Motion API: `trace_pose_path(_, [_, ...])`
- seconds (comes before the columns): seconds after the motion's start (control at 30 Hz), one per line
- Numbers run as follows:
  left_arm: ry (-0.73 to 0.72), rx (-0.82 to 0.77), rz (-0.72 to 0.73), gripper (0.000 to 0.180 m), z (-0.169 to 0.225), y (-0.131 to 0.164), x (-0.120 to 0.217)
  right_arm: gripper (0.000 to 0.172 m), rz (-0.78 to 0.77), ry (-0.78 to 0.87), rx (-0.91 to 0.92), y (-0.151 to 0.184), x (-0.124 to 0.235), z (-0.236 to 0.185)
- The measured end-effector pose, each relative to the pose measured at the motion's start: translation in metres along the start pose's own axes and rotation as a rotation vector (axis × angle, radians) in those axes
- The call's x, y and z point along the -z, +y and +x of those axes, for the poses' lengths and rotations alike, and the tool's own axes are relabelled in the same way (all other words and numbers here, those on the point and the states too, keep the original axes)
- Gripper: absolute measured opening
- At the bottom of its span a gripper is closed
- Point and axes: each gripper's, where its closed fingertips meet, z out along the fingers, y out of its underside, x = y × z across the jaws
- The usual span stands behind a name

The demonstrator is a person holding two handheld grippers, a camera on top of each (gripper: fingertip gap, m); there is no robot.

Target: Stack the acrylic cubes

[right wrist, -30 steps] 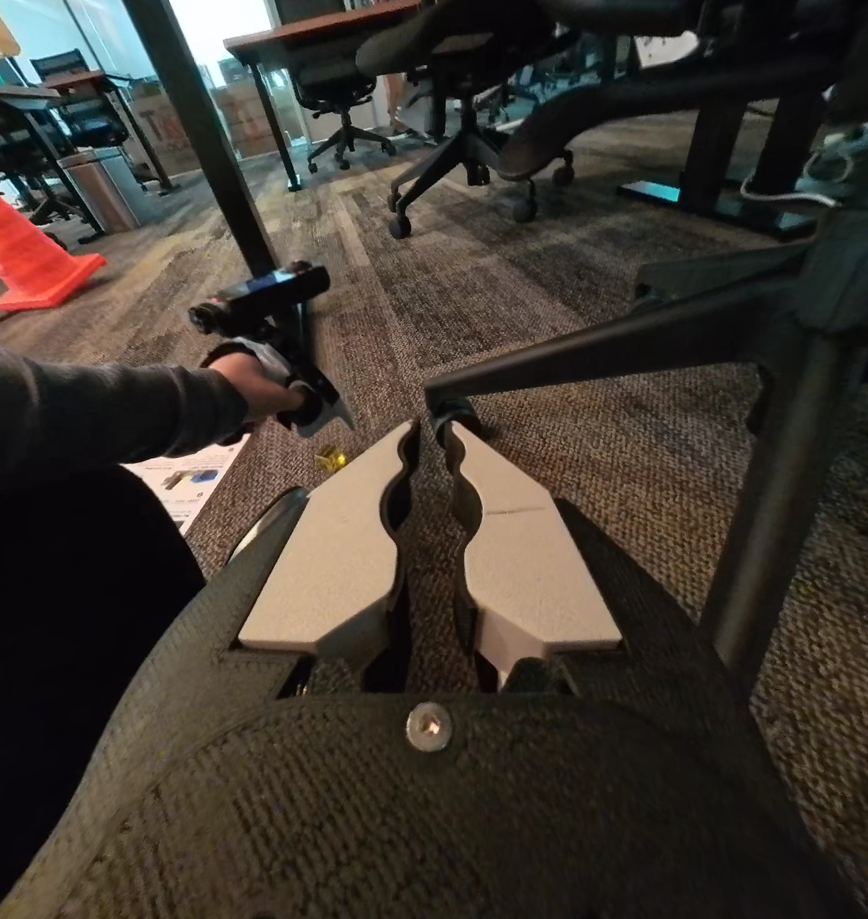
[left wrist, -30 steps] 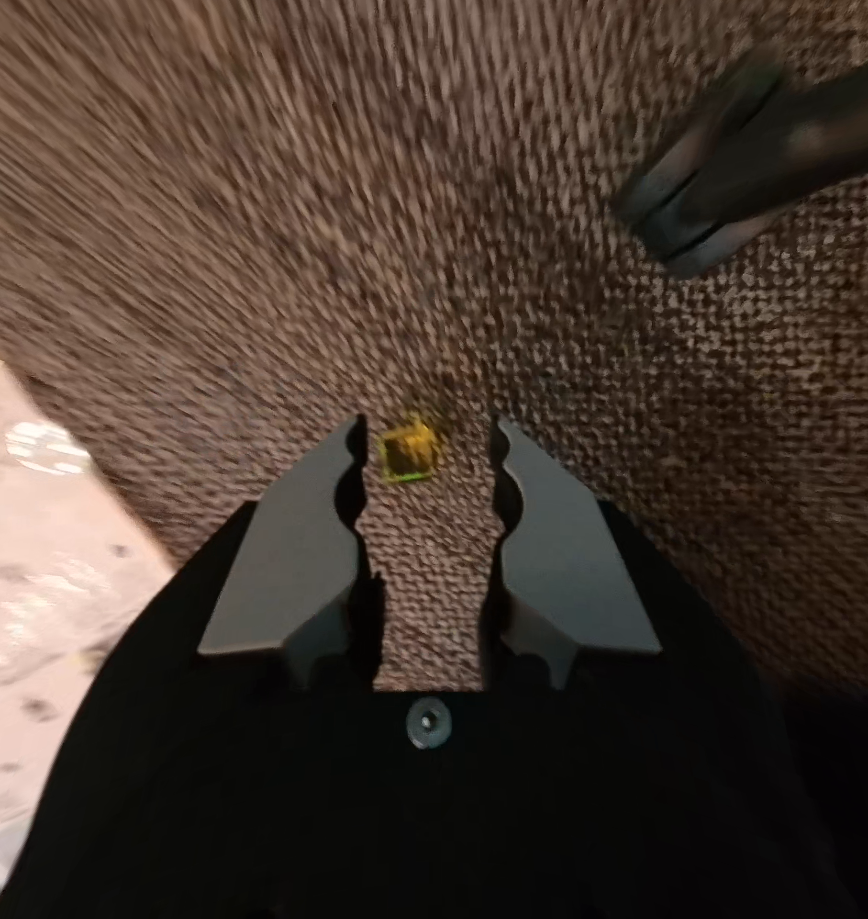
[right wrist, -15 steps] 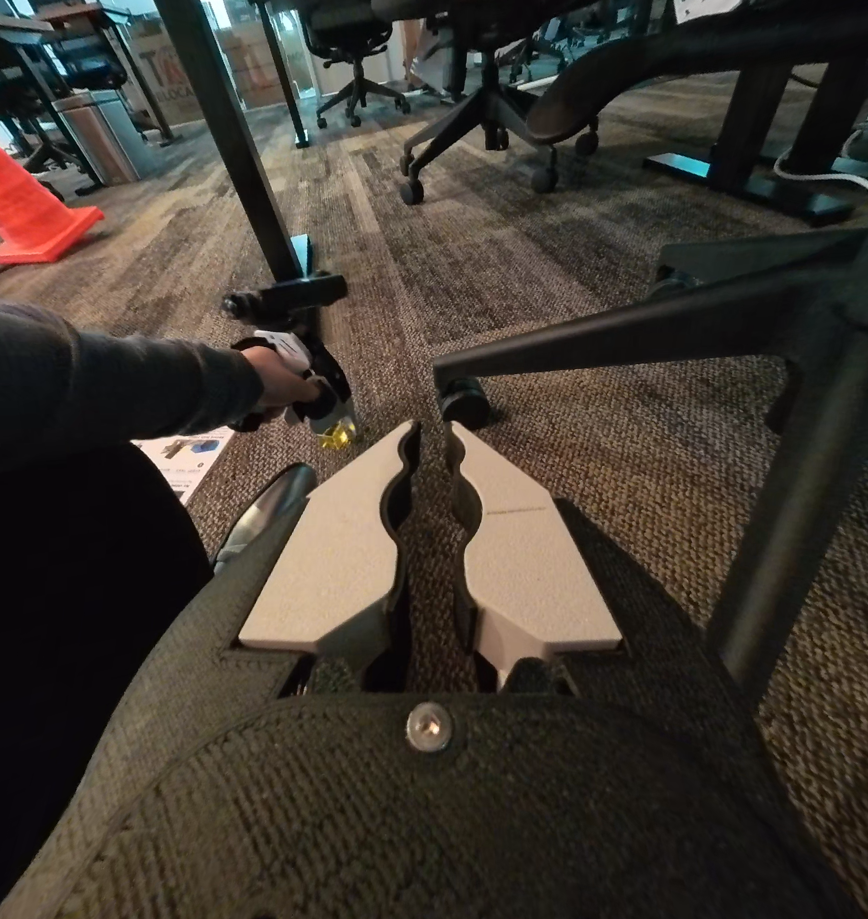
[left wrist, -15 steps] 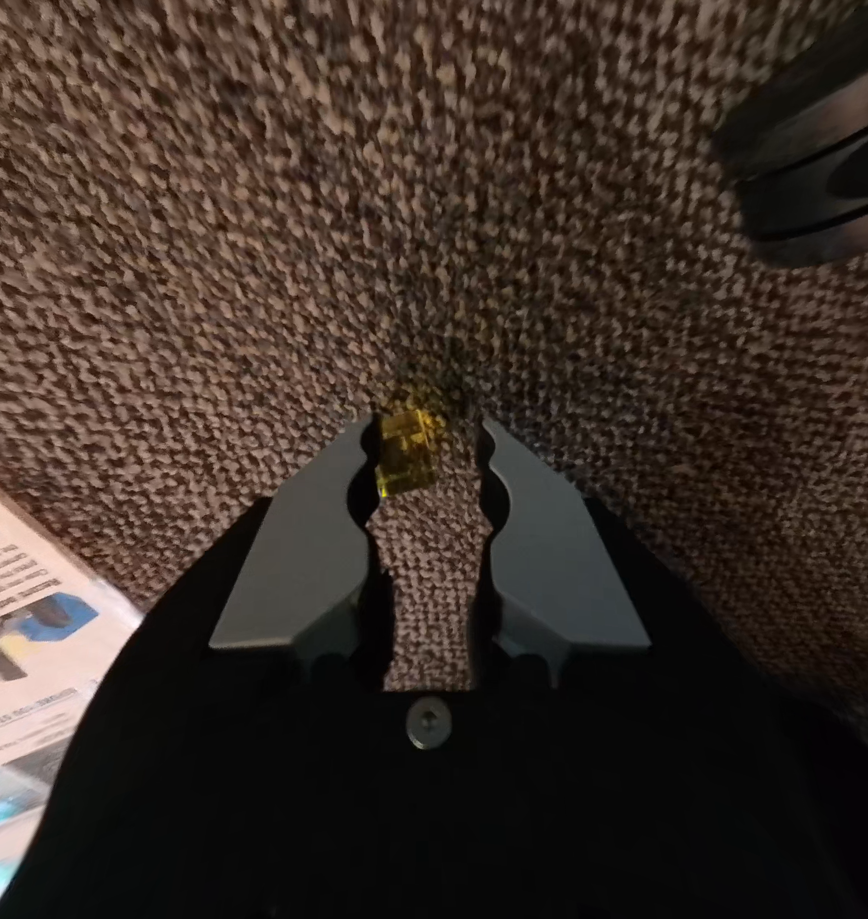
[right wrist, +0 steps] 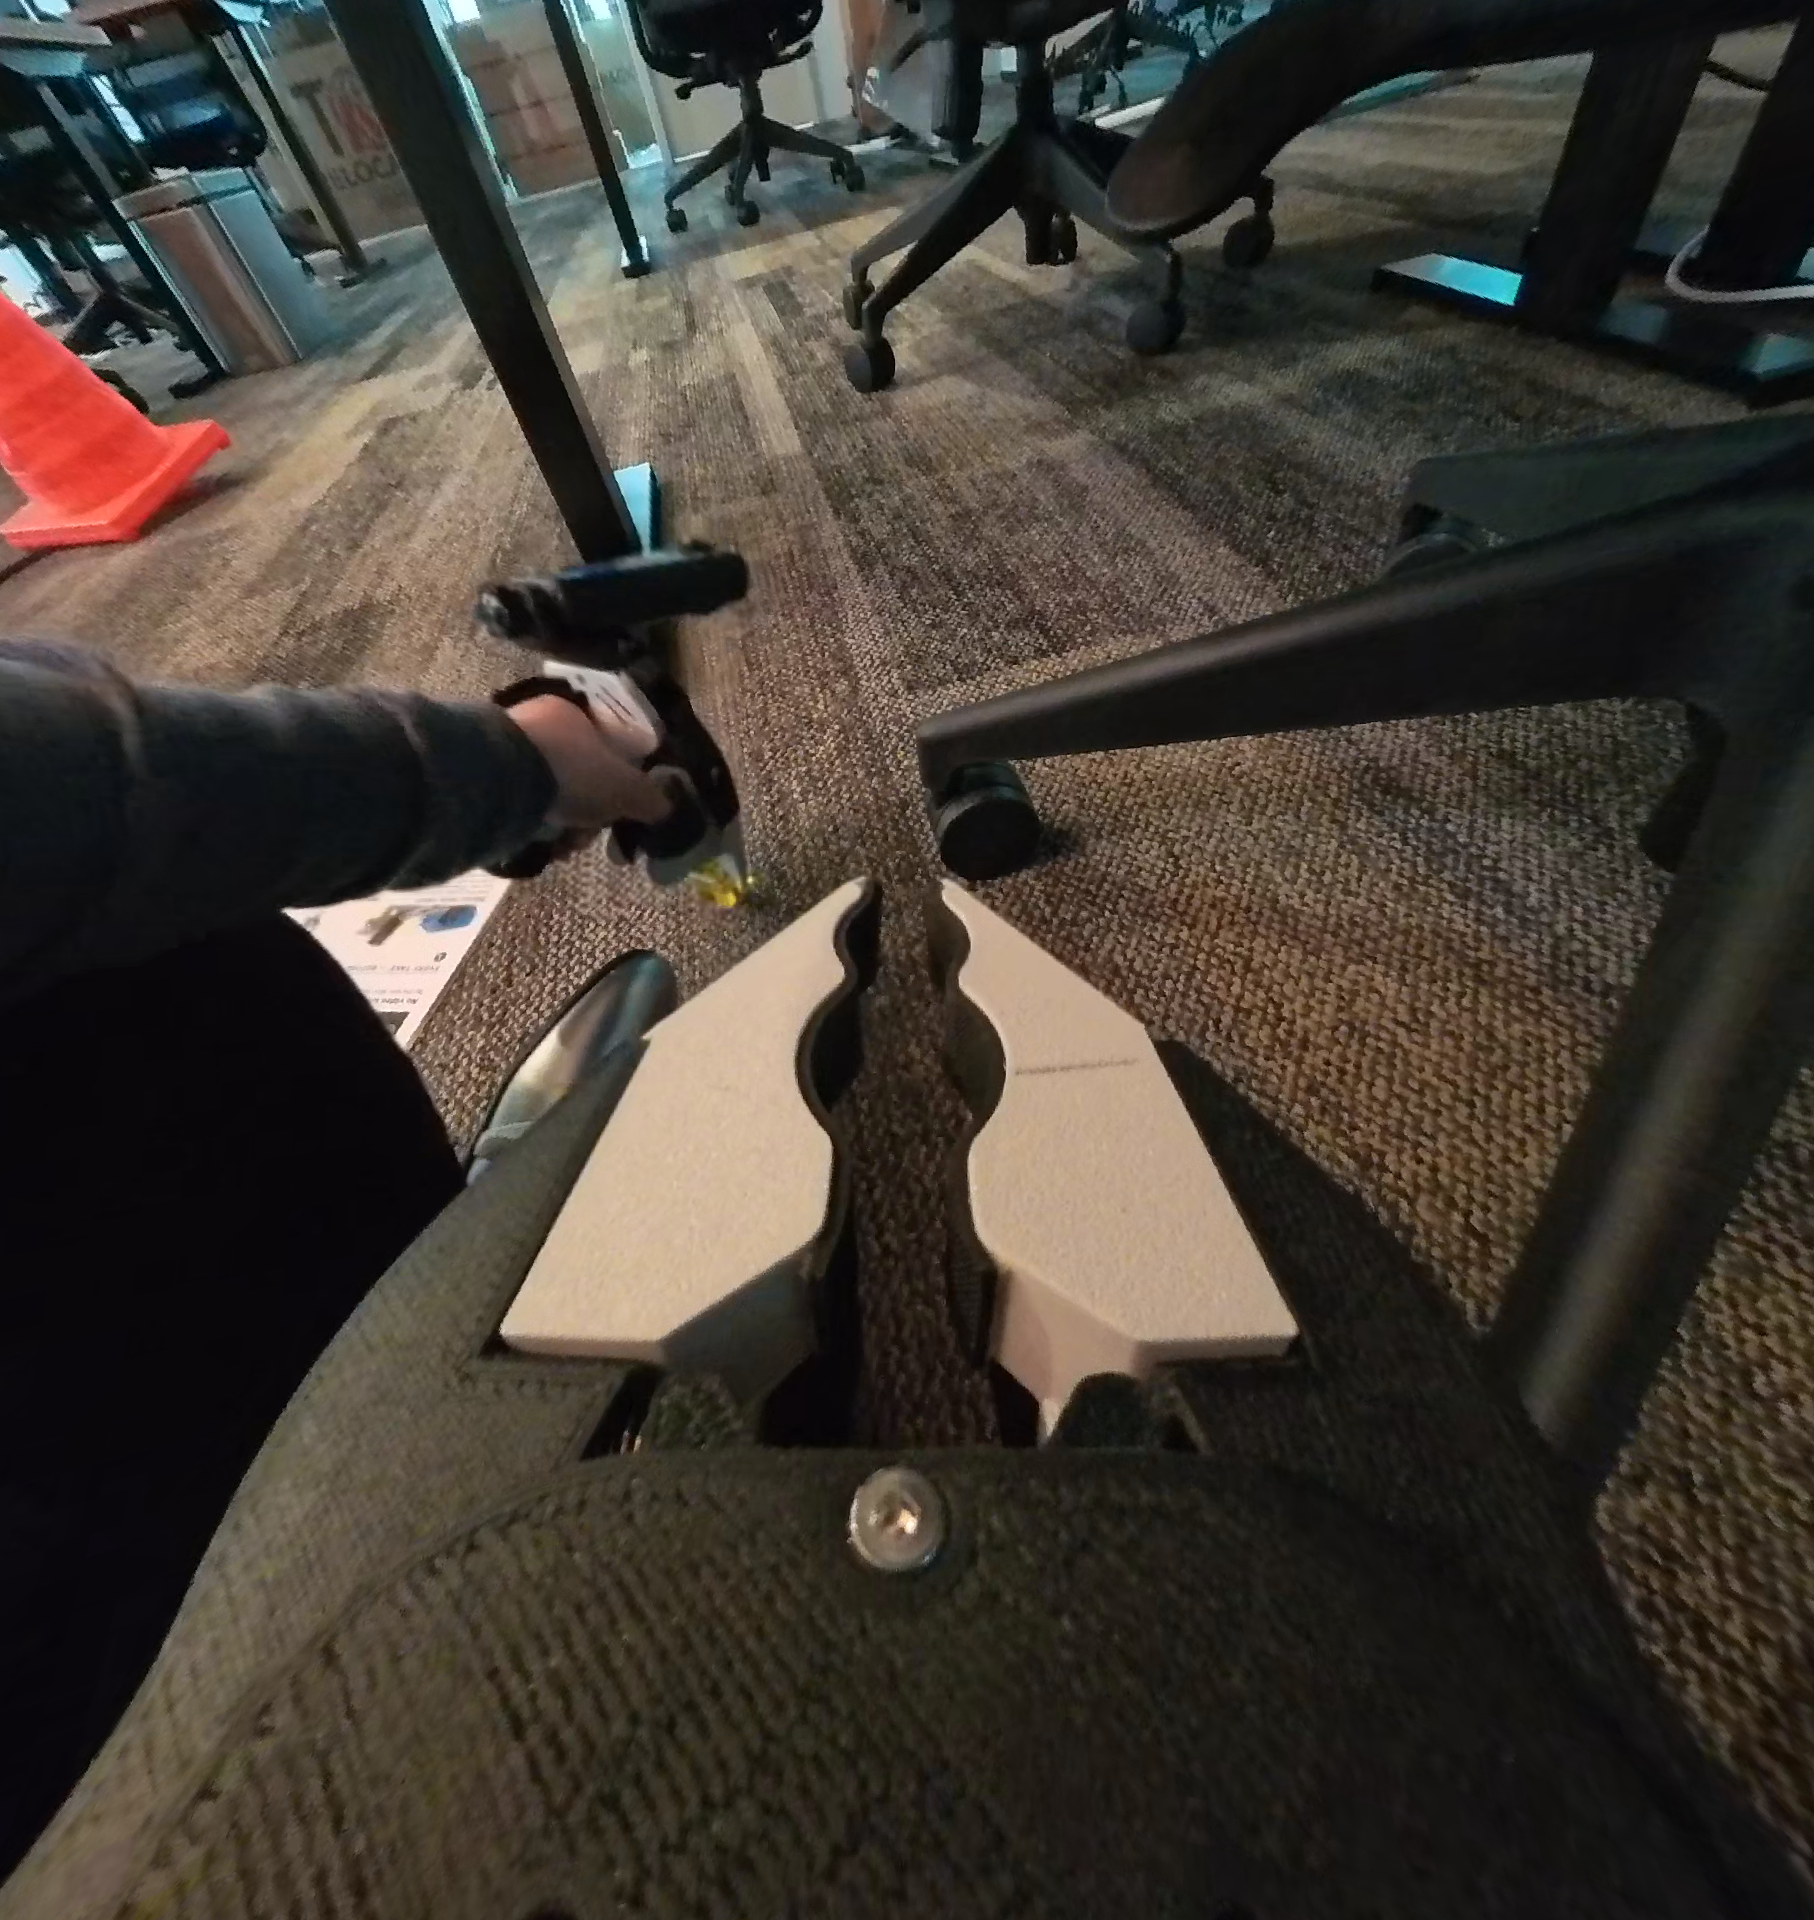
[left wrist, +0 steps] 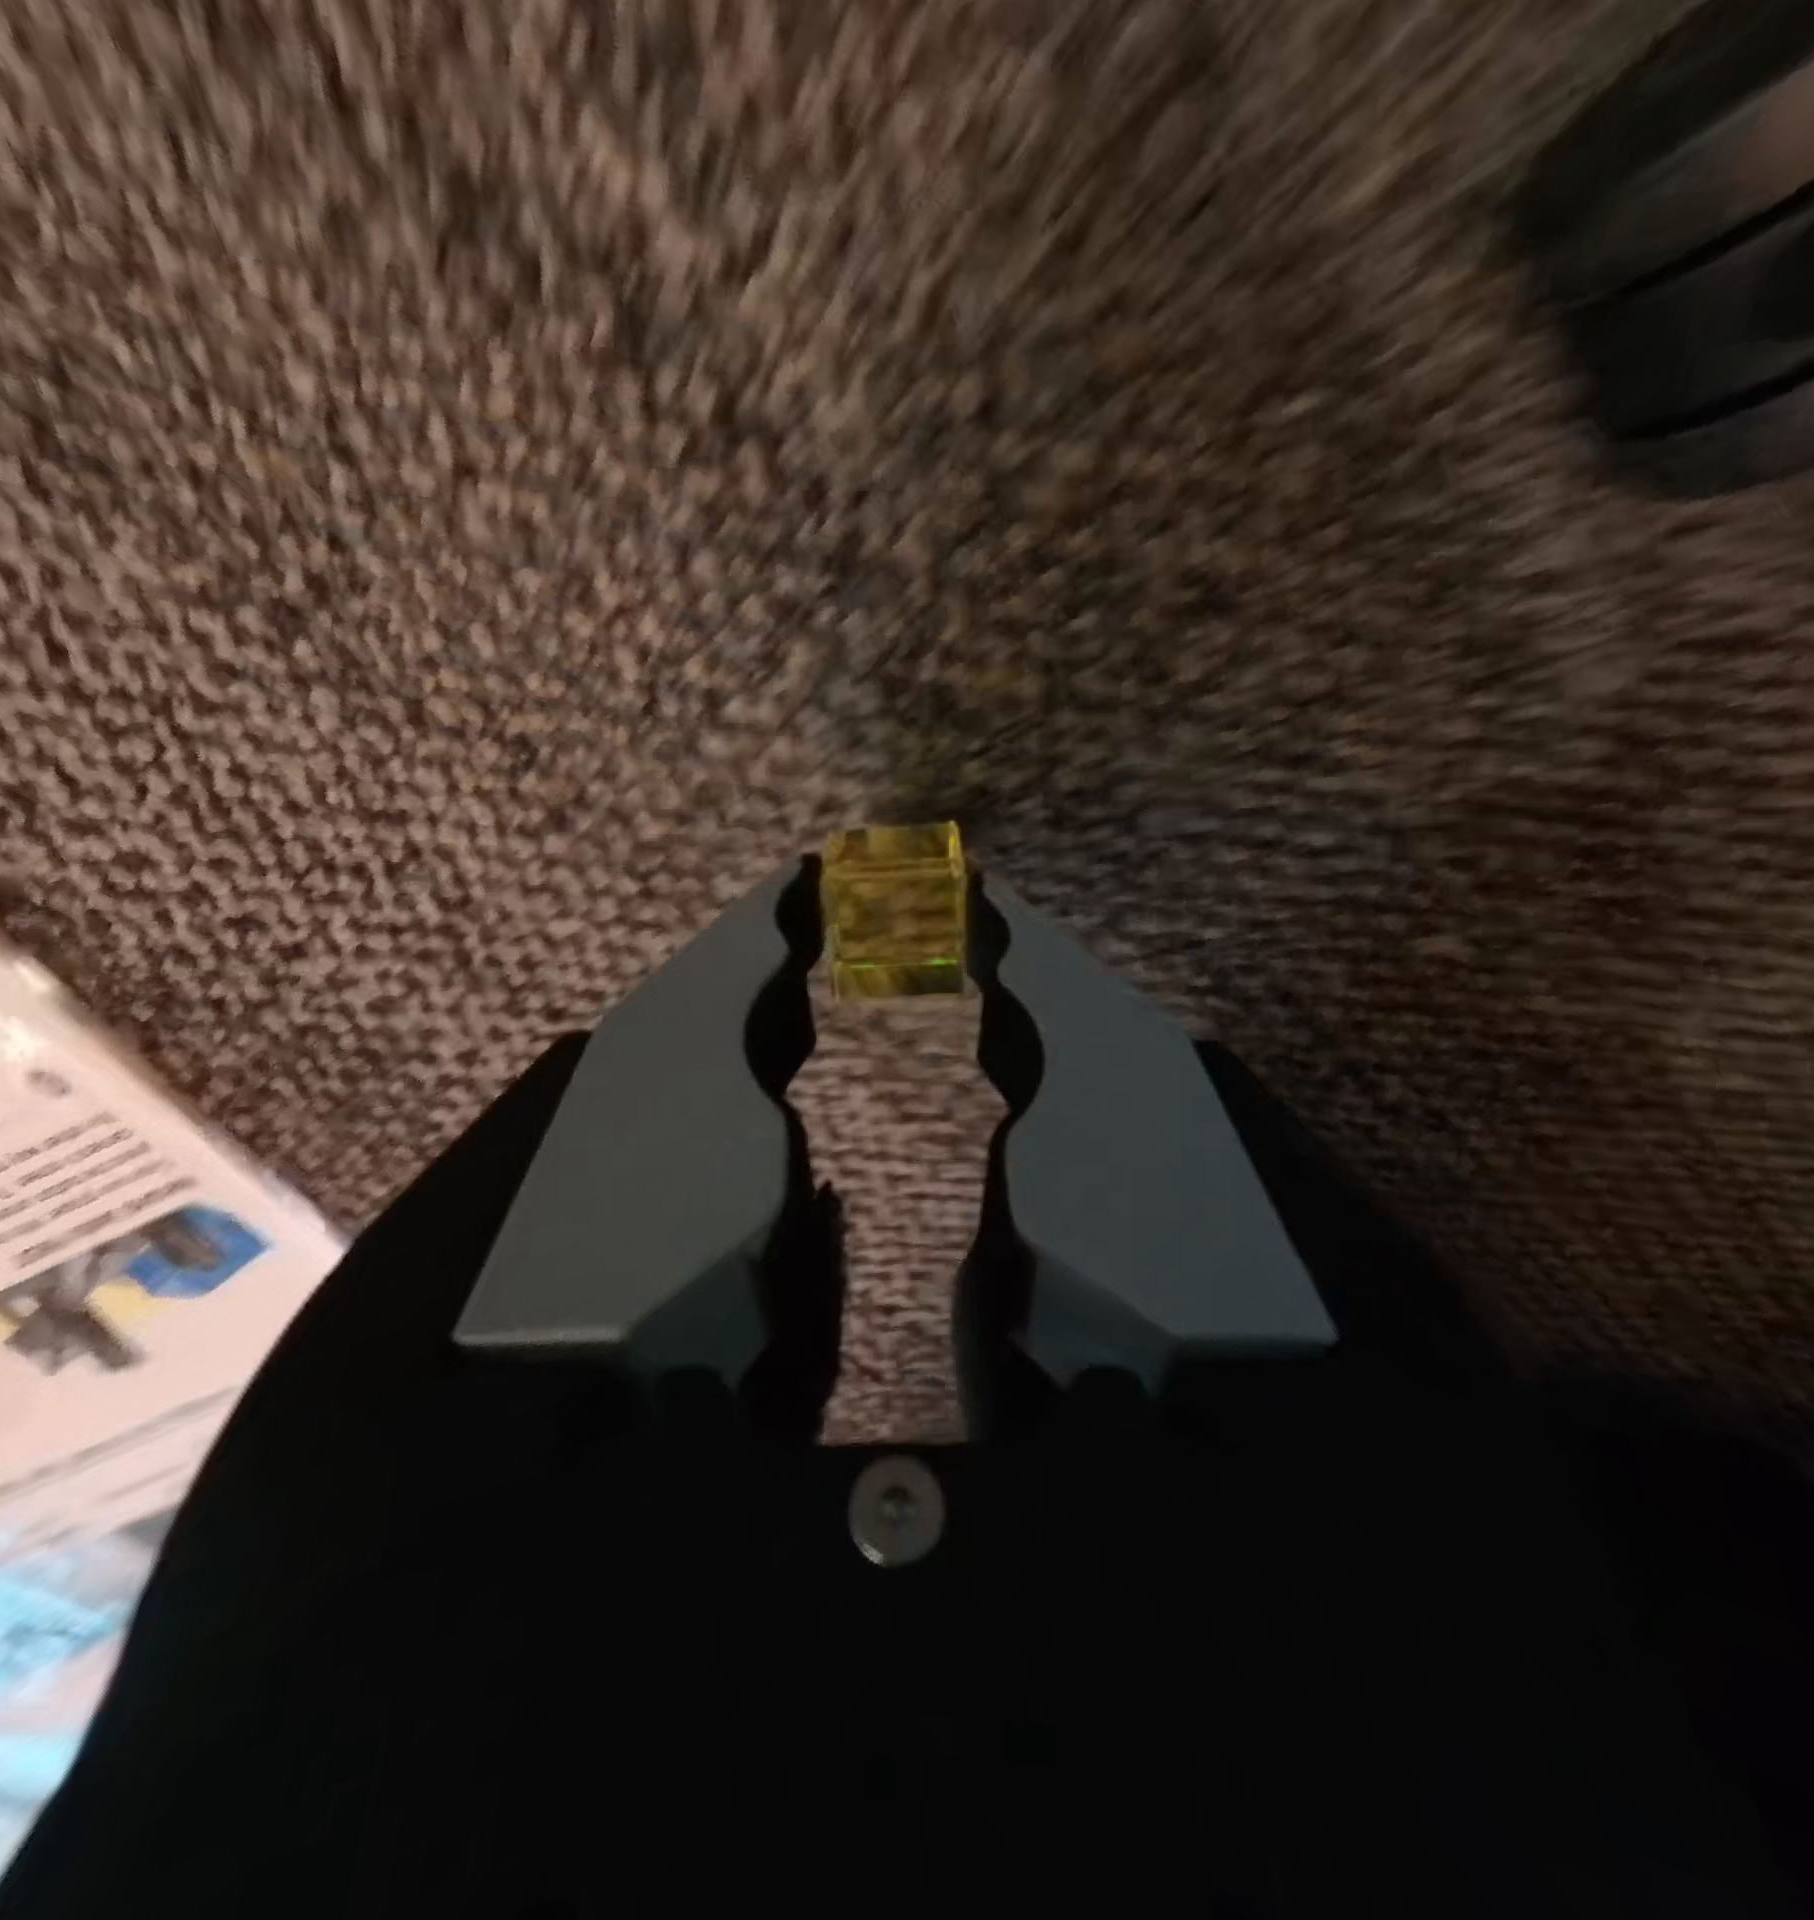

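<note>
Underfoot lies a brown, looped carpet (right wrist: 1298, 987) in an office, with darker striped carpet tiles farther off. Black desk legs (right wrist: 487, 281), wheeled office chairs (right wrist: 1017, 177), an orange traffic cone (right wrist: 61, 416) and a grey bin (right wrist: 228, 260) stand in the background of the right wrist view. Close by, a black chair base (right wrist: 1402, 644) spreads over the floor, one caster (right wrist: 986, 821) resting on the carpet just ahead of the right gripper (right wrist: 903, 904). A printed white sheet (left wrist: 82, 1278) lies flat on the carpet to the left, beside a person's dark sleeve (right wrist: 207, 790).

Low over the carpet, the left gripper (left wrist: 895, 914) points steeply down, and a small translucent yellow block (left wrist: 892, 925) sits between its grey fingertips (left wrist: 737, 987). Both tips lie against the block's sides, with the jaws partly closed on it. The block looks roughly cubic, with faint layer lines across it, so no long axis is clear; one flat face turns toward the camera. Whether it rests on the carpet or is lifted cannot be told.

In the right wrist view the same block (right wrist: 721, 883) shows as a yellow glint at the left gripper's tips. The right gripper hangs above bare carpet, its jaws narrow with a slim gap, nothing between them.
</note>
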Motion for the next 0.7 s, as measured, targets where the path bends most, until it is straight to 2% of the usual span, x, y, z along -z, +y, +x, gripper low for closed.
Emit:
trace_pose_path(0.07, [0.096, -0.011, 0.107, 0.026, 0.024, -0.017, 0.029, 0.009, -0.007, -0.005, -0.024, 0.001, 0.000, 0.001])
trace_pose_path(0.13, [0.226, -0.103, 0.202, 0.026, 0.060, -0.019, 0.072, 0.012, -0.010, -0.023, -0.070, 0.001, 0.000, 0.001])
trace_pose_path(0.23, [0.373, -0.316, 0.360, 0.026, 0.111, 0.004, 0.135, 0.017, -0.006, -0.060, -0.127, -0.004, 0.001, -0.004])
trace_pose_path(0.3, [0.492, -0.451, 0.468, 0.026, 0.143, 0.034, 0.164, 0.019, 0.009, -0.100, -0.167, -0.010, 0.002, -0.010])
trace_pose_path(0.4, [0.656, -0.563, 0.575, 0.027, 0.180, 0.071, 0.189, 0.022, 0.028, -0.158, -0.250, -0.013, 0.005, -0.018])
trace_pose_path(0.5, [0.793, -0.641, 0.629, 0.027, 0.217, 0.082, 0.205, 0.035, -0.008, -0.147, -0.335, -0.005, 0.003, -0.011])
trace_pose_path(0.57, [0.882, -0.737, 0.670, 0.027, 0.239, 0.089, 0.221, 0.036, -0.018, -0.187, -0.403, -0.003, 0.002, -0.011])
trace_pose_path(0.63, [0.896, -0.834, 0.740, 0.027, 0.250, 0.095, 0.232, 0.036, 0.015, -0.277, -0.543, -0.008, 0.004, -0.016])
trace_pose_path(0.7, [0.831, -0.949, 0.829, 0.027, 0.254, 0.100, 0.236, 0.035, 0.072, -0.382, -0.705, -0.016, 0.009, -0.018])
